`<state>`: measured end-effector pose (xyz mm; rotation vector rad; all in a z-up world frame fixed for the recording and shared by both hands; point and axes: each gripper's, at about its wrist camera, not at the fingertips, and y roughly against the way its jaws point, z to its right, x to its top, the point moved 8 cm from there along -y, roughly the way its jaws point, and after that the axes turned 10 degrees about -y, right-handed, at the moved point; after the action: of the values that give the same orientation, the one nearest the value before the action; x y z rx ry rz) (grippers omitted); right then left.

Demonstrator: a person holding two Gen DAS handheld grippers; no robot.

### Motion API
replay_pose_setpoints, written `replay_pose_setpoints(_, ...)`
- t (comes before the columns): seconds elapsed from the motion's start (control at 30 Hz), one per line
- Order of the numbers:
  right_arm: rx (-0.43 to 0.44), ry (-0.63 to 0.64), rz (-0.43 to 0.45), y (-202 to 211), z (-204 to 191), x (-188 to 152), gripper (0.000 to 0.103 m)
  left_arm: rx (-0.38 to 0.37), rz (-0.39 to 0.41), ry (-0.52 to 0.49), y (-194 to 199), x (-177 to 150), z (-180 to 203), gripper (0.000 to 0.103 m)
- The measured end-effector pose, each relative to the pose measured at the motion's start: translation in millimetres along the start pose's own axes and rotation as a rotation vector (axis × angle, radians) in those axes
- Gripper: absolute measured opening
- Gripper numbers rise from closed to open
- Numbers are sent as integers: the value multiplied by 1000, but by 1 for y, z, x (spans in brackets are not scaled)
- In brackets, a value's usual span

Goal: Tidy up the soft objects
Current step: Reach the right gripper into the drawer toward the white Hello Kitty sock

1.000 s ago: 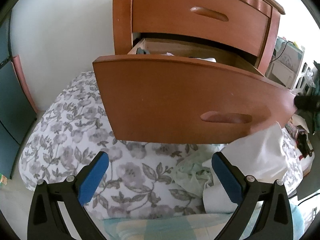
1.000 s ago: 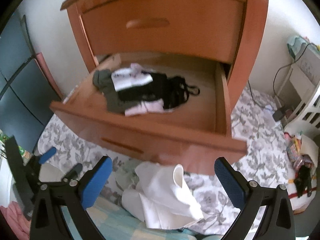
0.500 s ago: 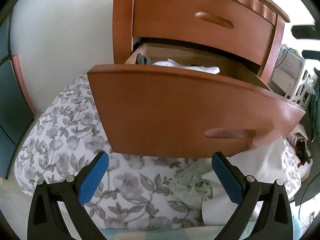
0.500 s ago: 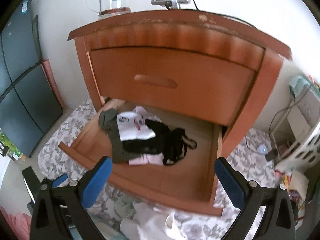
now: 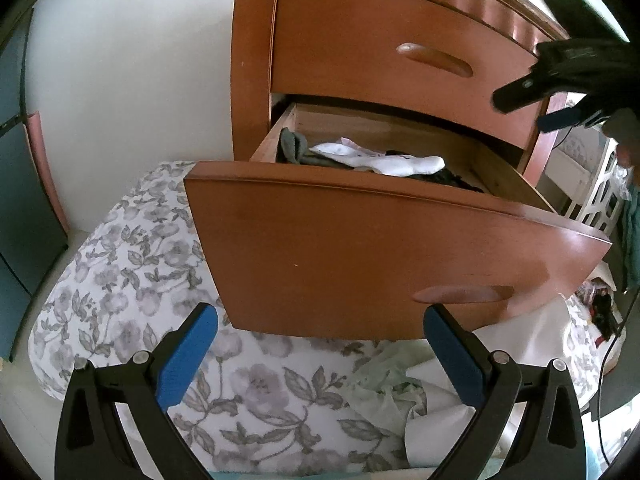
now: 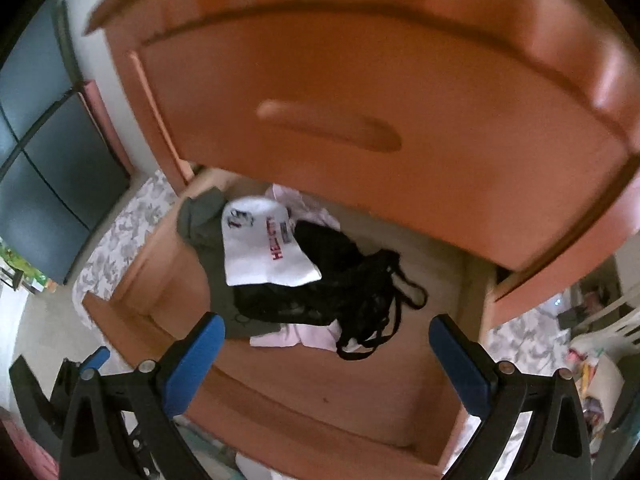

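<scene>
1. Notably, the right wrist view is smeared by motion blur, so the upper drawer front (image 6: 360,120) of the wooden nightstand (image 5: 256,60) shows little detail, and the print on the white sock (image 6: 264,248) is only partly readable.
2. From the left wrist view, the open lower drawer (image 5: 380,248) hides most of its contents behind its tall front; only a grey garment (image 5: 292,148), the white sock (image 5: 384,160) and a sliver of dark fabric peek over the edge.
3. Low down, the left gripper (image 5: 320,356) points at the drawer front from above the floral bedding (image 5: 132,272), its blue pads spread wide with nothing between them.
4. To its right, a pale green cloth (image 5: 380,388) and a white cloth (image 5: 516,344) lie crumpled on the bedding, partly cut off by the right finger.
5. Higher up, the right gripper (image 6: 328,356) hangs over the open drawer, jaws wide apart and empty, above the pile: the white sock on the grey garment (image 6: 200,220), a black strappy garment (image 6: 340,280) and a pink cloth (image 6: 304,336) underneath.
6. At the far right of the left view, that gripper (image 5: 560,84) appears as a dark, cropped shape.
</scene>
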<state>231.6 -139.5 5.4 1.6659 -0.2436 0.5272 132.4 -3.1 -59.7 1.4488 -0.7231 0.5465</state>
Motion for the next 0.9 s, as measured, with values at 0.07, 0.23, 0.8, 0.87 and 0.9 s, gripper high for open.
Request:
replay_pose_setpoints(0.07,-3,2,-23,-12,-2,2,103,0,-1,2,-1,-1,0,102)
replay_pose_setpoints(0.23,-3,56,-52,-27,-17,6,103,-1,-11,0,-5,-4,0,102)
replay_pose_setpoints(0.8,-64,277,-134,-84,-81,14,99,4,-29,-9,-10,-8,0,102)
replay_pose_setpoints(0.87,-80,275,-159,-94,-80,13,98,4,-31,-4,-10,-9,-1,102)
replay_pose_setpoints(0.9,-87,270,-171,-99,-79,12,98,4,-31,-3,-11,-9,-2,102)
